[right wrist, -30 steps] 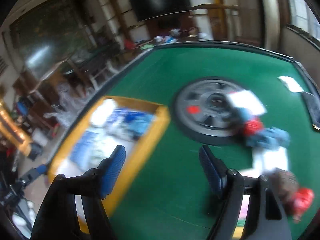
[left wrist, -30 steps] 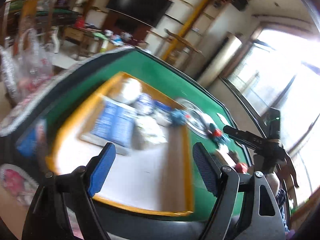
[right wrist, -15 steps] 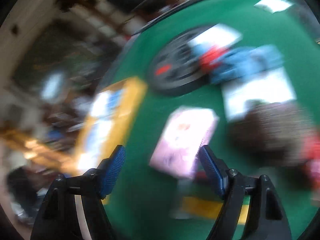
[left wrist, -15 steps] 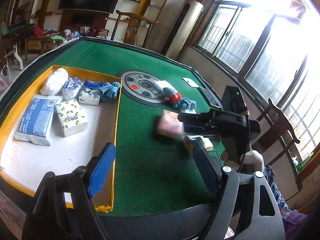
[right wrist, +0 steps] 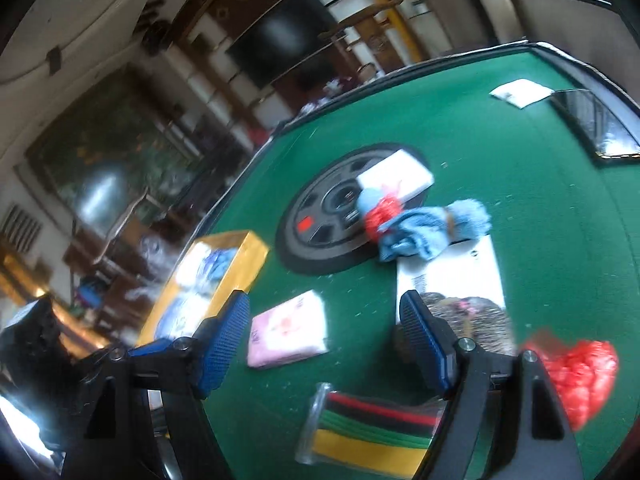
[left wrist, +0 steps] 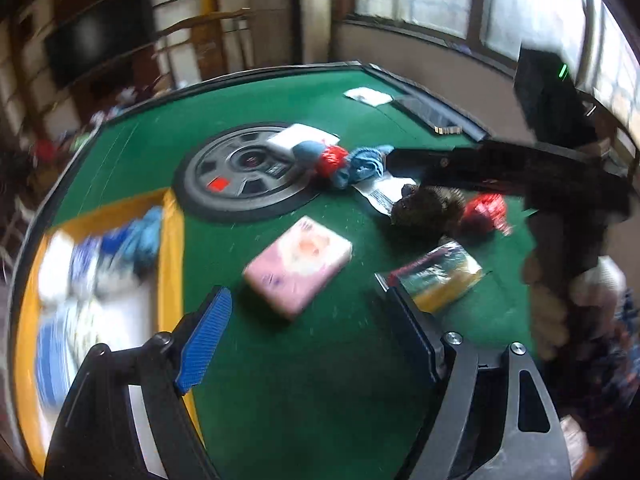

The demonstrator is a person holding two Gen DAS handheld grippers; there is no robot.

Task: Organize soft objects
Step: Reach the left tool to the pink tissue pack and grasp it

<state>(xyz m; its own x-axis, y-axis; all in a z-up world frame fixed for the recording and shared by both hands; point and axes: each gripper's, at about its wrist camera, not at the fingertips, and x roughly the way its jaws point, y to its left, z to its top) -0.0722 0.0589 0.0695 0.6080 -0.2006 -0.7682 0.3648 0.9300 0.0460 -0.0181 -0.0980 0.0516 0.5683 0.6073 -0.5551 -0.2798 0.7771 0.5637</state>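
Note:
A pink tissue pack [left wrist: 298, 266] [right wrist: 286, 330] lies flat on the green felt, apart from both grippers. My left gripper [left wrist: 308, 340] hangs open just short of it, nothing between its pads. My right gripper [right wrist: 324, 340] is open too, with the pink pack just beyond its left finger [right wrist: 224, 344]. A bagged striped cloth [left wrist: 436, 276] [right wrist: 368, 428] lies under the right gripper. A brown furry item [right wrist: 472, 320], a red mesh ball [right wrist: 580, 376], a blue cloth [right wrist: 432, 228] and a white pack [right wrist: 394, 178] lie further out. The yellow tray [left wrist: 170, 248] [right wrist: 240, 264] holds several packs.
A round grey disc [right wrist: 328, 216] is set in the table's middle. A white paper sheet [right wrist: 452, 272] lies under the furry item. A white card [right wrist: 520, 92] and a dark slot [right wrist: 592, 128] sit at the far right edge. A person's hand [left wrist: 544, 304] grips the right tool.
The left view has swung right, from over the tray to the loose items mid-table. The right gripper has come down and back toward the pink pack; both stay open.

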